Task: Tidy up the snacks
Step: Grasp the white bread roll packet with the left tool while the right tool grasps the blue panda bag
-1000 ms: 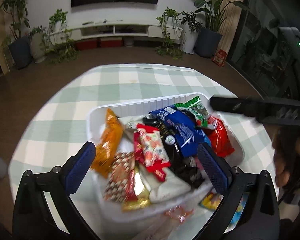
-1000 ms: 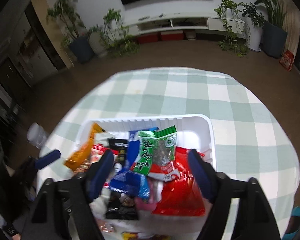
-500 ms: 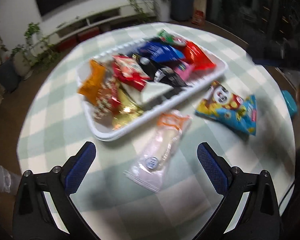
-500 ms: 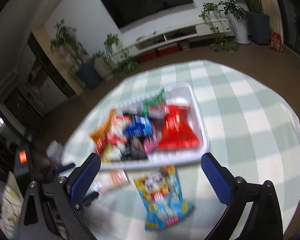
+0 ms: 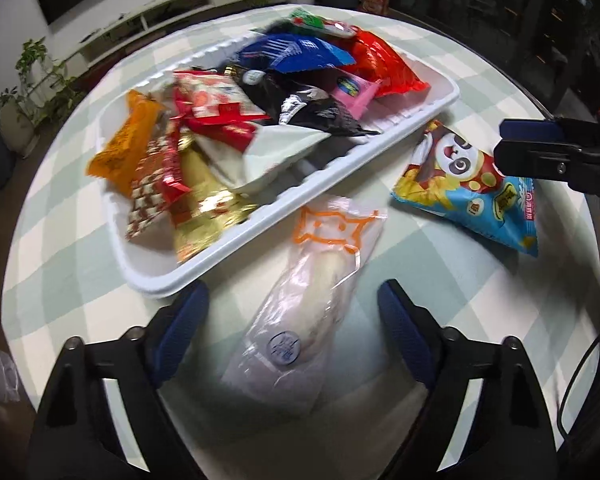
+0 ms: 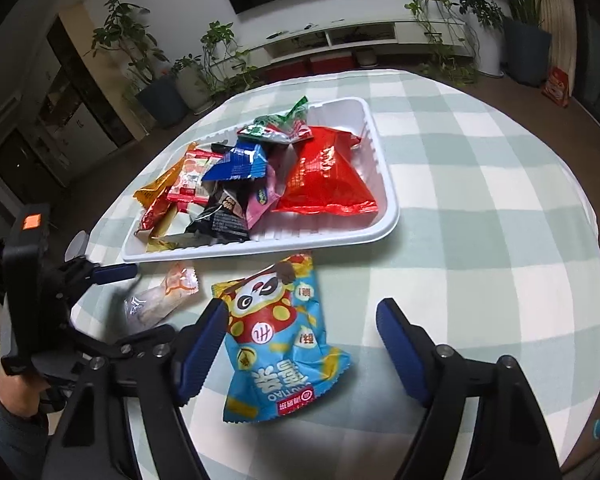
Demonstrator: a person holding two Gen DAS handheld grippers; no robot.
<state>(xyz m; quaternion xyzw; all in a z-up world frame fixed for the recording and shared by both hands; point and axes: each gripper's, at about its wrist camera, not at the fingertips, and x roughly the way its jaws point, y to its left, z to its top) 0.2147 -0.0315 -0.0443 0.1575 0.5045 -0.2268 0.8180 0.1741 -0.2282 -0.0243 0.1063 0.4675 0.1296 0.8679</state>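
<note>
While both pairs of jaws have just been closing, they stand spread: the left gripper [image 5: 292,340] straddles a clear packet [image 5: 312,292] and the right gripper [image 6: 300,344] a blue bag [image 6: 280,344], both beside the tray [image 6: 384,184] near the table's [image 6: 480,200] front edge.

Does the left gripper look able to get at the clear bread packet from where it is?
Probably yes. The left gripper is open, its jaws just closing, with the clear bread packet lying flat between them, untouched. The white tray sits close beside but doesn't block it.
</note>
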